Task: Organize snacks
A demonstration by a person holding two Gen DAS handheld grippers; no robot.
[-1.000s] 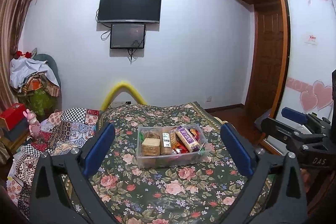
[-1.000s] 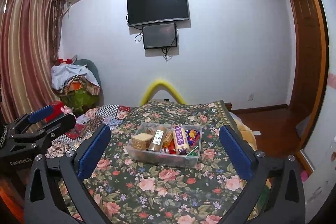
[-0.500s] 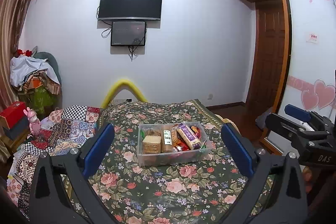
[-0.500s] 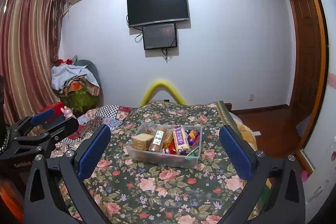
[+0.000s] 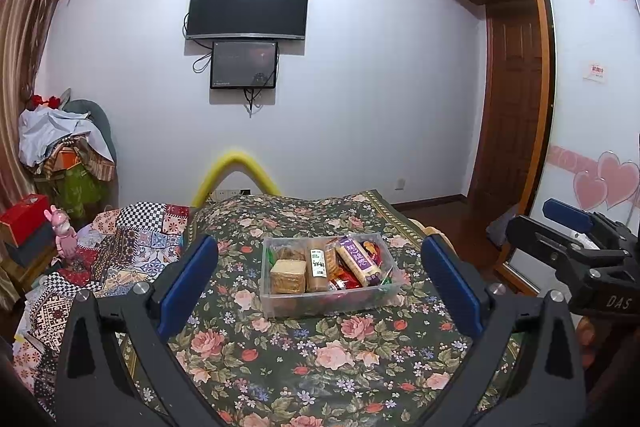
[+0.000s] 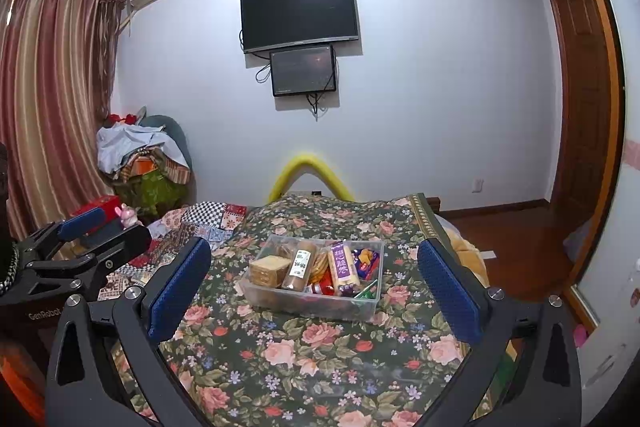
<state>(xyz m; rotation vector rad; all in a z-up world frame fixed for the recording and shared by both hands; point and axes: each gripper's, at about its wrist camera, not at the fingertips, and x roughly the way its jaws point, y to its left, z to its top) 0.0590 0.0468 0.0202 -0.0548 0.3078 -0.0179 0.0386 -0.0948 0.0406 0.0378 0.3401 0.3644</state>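
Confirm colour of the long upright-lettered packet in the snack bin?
Purple label on the long packet, tan ends; clearest in the right wrist view.

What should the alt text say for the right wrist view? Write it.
A clear plastic bin of packaged snacks sits on a floral bedspread, framed by the open, empty right hand-held gripper. The left hand-held gripper shows at the left edge; a dark TV hangs on the white wall.
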